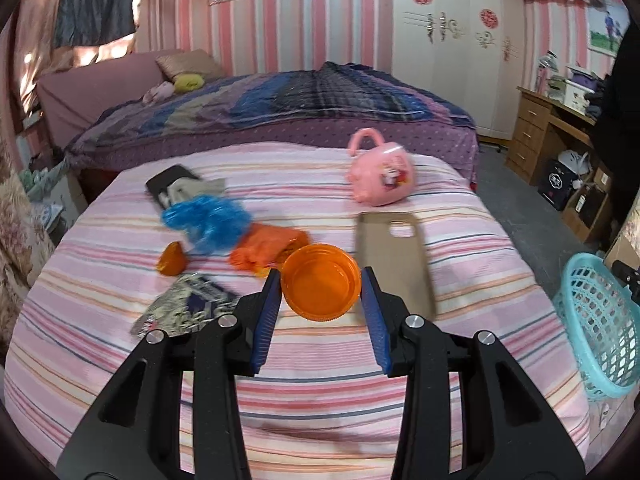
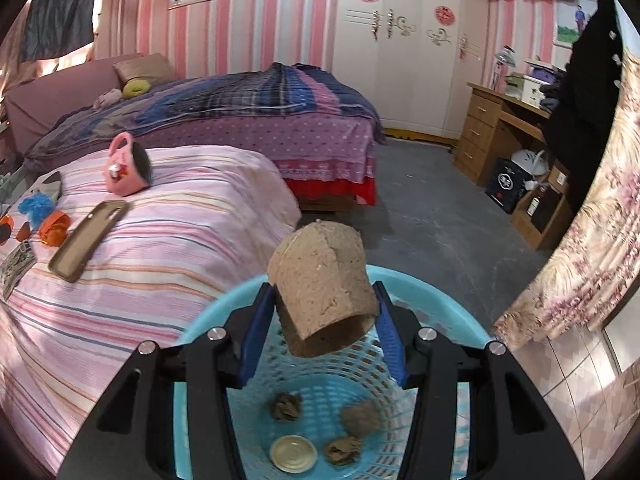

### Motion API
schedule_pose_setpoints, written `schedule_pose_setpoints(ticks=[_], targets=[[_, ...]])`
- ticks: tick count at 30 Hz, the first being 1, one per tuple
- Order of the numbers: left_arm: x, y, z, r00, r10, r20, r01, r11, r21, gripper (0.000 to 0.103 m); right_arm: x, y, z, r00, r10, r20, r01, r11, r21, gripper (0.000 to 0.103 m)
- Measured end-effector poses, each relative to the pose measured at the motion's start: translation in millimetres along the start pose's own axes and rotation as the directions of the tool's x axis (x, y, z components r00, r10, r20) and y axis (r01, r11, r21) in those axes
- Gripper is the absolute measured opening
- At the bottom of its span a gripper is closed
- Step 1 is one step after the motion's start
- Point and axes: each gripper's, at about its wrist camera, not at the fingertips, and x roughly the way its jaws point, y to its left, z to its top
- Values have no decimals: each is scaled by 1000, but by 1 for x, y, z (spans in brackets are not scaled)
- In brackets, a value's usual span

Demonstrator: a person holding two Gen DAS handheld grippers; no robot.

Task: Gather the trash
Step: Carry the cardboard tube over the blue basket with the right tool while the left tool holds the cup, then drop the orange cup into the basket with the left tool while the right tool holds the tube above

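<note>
The left gripper point(image 1: 322, 282) grips an orange cap point(image 1: 320, 282) between its blue pads, above a pink striped bed point(image 1: 320, 380). The cap's open side faces the camera and tilts slightly upward. Beyond it lie an orange wrapper point(image 1: 264, 246), a blue wrapper point(image 1: 208, 222), a foil packet point(image 1: 188, 308), a phone case point(image 1: 394, 258) and a pink toy bag point(image 1: 380, 178). A teal basket point(image 1: 600, 320) is cut off at the right edge.

The right gripper point(image 2: 324, 304) grips a brown cardboard tube point(image 2: 320, 284) over the basket point(image 2: 224, 316). The tube's long axis tilts, with its open end pointing down toward the camera. In the basket lie a pale lid point(image 2: 293, 453) and three brown crumpled bits point(image 2: 286, 406), too blurred to identify.
</note>
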Motion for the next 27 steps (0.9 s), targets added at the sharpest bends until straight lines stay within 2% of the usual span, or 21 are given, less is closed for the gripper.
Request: schedule_pose_setpoints(ticks=[2,6,9,12,22,27], targets=[[-4,-15,0,1000,-12,15,12,1000,11,39,-3,-12,-4,1000,-8,4,8,1000,9,50],[-5,-49,-2,994,-107,3,107,994,-28,39,-4,-35,-11,1000,-21,3,21,999,44,50],[-7,-78,-3,994,-112,11,111,994,23,39,-6,-50,-14,1000,-30,6,29,996,80,50],[-11,-103,-3,989,-147,28,145,988,47,39,-7,-59,-17,999,-40,14,38,995,95,50],[-2,-185,-15,967,-256,8,254,960,121,39,-4,-83,-24,997,-72,-2,71,992,107,50],[7,-215,-17,946,-325,-16,324,936,136,39,-5,-94,-26,997,-81,0,80,987,136,50]])
